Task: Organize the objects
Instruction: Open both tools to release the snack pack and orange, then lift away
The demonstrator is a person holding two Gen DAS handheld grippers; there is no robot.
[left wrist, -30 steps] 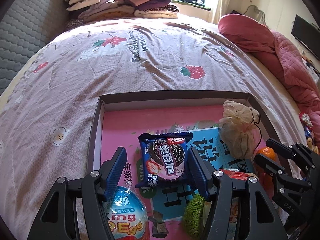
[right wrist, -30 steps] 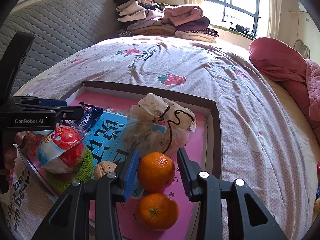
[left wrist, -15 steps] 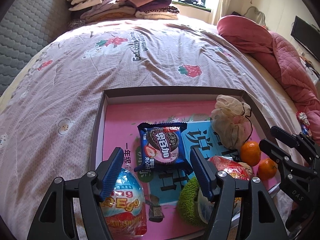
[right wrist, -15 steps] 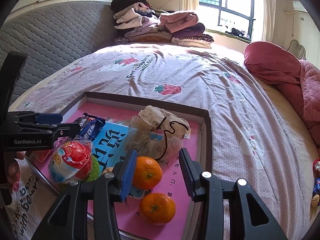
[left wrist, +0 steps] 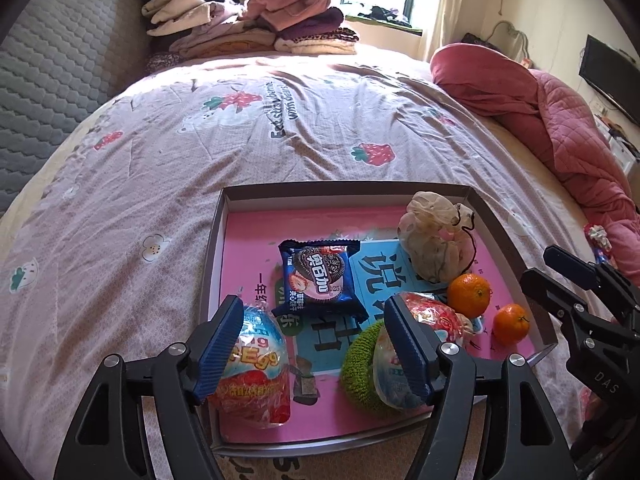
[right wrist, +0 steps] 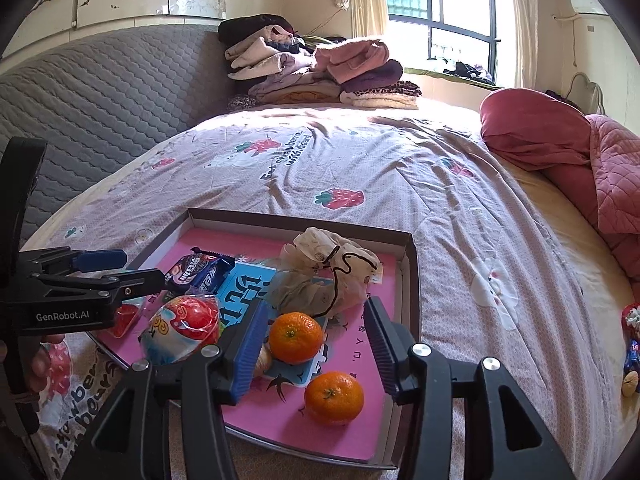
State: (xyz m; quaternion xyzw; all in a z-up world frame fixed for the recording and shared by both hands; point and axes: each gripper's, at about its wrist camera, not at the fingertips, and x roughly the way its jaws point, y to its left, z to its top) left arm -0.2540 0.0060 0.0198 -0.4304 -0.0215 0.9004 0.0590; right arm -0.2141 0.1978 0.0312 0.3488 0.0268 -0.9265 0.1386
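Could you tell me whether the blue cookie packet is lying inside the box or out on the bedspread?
Inside. The blue cookie packet lies flat on the pink floor within the box's walls.

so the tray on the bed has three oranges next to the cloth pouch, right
Not three: the right wrist view shows two oranges, one beside the cloth pouch and one nearer the camera, both in the tray on the bed.

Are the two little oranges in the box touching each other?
Apart. The right wrist view shows pink box floor between the farther orange and the nearer orange.
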